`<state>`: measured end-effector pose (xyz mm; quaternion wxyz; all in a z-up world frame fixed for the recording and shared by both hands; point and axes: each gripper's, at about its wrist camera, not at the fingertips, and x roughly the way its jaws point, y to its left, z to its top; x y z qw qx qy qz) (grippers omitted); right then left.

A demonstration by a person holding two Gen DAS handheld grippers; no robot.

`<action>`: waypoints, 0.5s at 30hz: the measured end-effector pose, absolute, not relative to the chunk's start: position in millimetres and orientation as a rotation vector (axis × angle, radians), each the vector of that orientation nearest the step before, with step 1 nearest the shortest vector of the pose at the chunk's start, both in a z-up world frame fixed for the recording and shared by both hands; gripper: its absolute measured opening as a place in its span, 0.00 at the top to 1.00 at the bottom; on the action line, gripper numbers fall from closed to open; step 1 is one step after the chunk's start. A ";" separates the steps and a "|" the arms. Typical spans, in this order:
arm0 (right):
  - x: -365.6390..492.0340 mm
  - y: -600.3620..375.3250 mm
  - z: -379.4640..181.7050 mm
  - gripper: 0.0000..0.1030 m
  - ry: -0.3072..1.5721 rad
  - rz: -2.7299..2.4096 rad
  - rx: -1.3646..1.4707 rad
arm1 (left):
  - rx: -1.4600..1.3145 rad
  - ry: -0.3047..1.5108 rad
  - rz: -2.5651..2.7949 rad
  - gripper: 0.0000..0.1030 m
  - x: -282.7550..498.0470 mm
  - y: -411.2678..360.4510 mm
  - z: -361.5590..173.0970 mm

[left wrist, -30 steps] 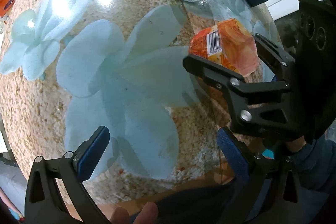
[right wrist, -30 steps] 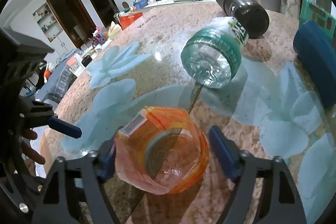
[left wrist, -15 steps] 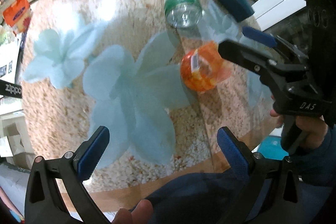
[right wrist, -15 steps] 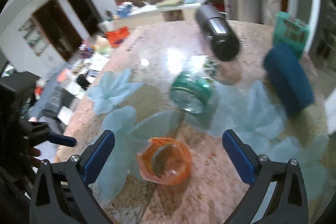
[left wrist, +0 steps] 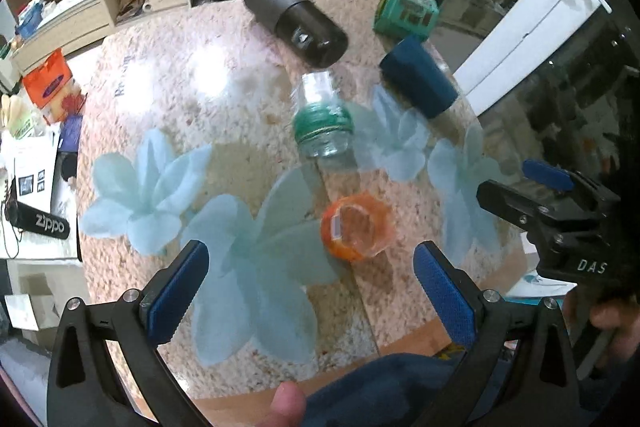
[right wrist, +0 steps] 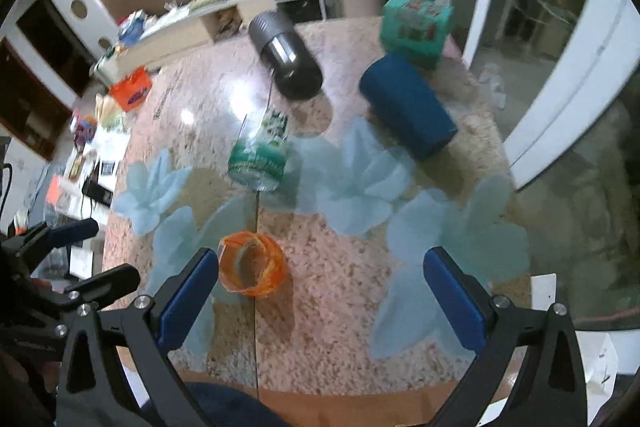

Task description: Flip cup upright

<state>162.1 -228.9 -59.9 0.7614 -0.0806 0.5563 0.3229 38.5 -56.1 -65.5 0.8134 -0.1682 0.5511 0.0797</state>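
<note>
We hold both grippers above the near edge of the surface, jaws spread wide on each, pinching nothing. The left gripper and the right gripper are both clear of the cup. The orange cup stands upright, mouth up, on the surface beside a pale blue flower print. Beyond it lie a clear bottle, a dark flask and a blue block.
</note>
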 end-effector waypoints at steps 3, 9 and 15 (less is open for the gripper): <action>159.4 -236.1 -59.9 0.00 1.243 0.690 -0.179 | -0.348 1.159 0.178 0.00 39.2 -63.1 -60.0; 154.5 -245.7 -58.9 0.00 1.260 0.675 -0.179 | -0.352 1.149 0.176 0.00 39.4 -74.2 -60.6; 153.6 -252.0 -61.0 0.00 1.276 0.673 -0.151 | -0.340 1.171 0.182 0.00 39.7 -81.8 -64.7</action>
